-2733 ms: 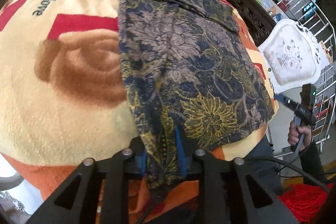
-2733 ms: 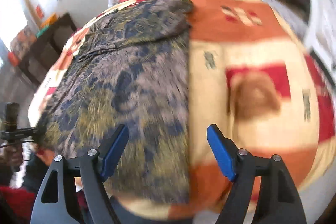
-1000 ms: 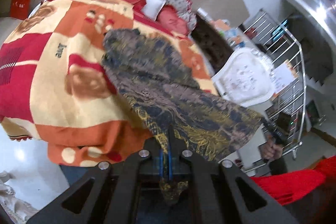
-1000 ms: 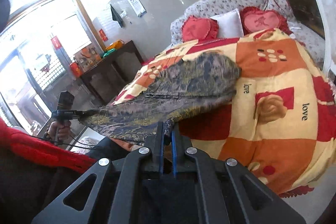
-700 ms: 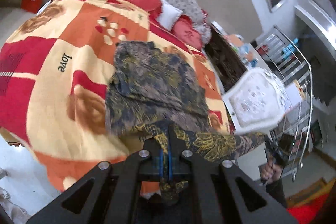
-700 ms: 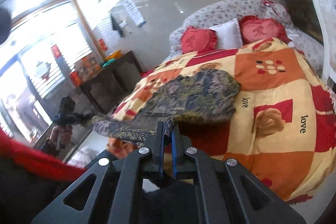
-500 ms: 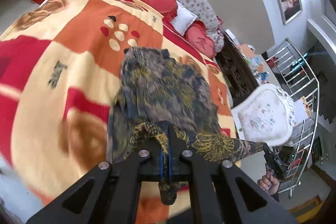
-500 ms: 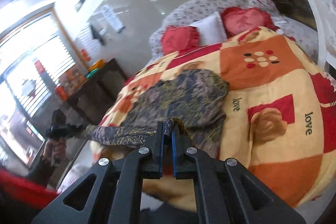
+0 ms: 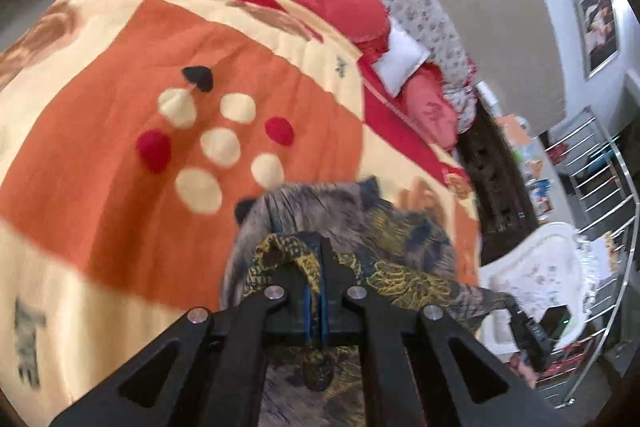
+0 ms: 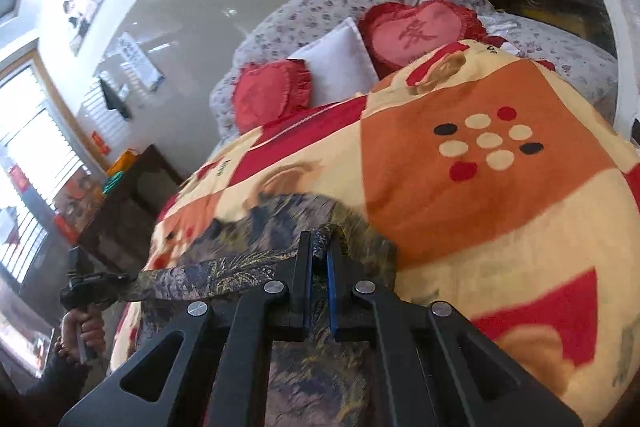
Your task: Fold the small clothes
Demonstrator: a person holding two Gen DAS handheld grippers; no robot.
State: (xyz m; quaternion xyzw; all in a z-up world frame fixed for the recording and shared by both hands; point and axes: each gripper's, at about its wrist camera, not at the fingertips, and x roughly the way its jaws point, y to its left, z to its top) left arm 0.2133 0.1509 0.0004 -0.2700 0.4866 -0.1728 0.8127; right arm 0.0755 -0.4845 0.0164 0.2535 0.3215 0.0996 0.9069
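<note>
Item: patterned garment (image 9: 360,227), hem clamped in your left gripper (image 9: 316,267) and right gripper (image 10: 320,247). Risk: uneven fold at 12 o'clock if one corner slips.

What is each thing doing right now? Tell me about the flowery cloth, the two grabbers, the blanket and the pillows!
Patterned garment: partly lifted, one edge stretched between the two grippers, the rest lying on the blanket.
Left gripper: shut on the garment's edge.
Right gripper: shut on the garment's edge.
Blanket: spread flat over the bed.
Heart-shaped pillows: propped at the head of the bed.
White pillow: propped between the hearts.
</note>
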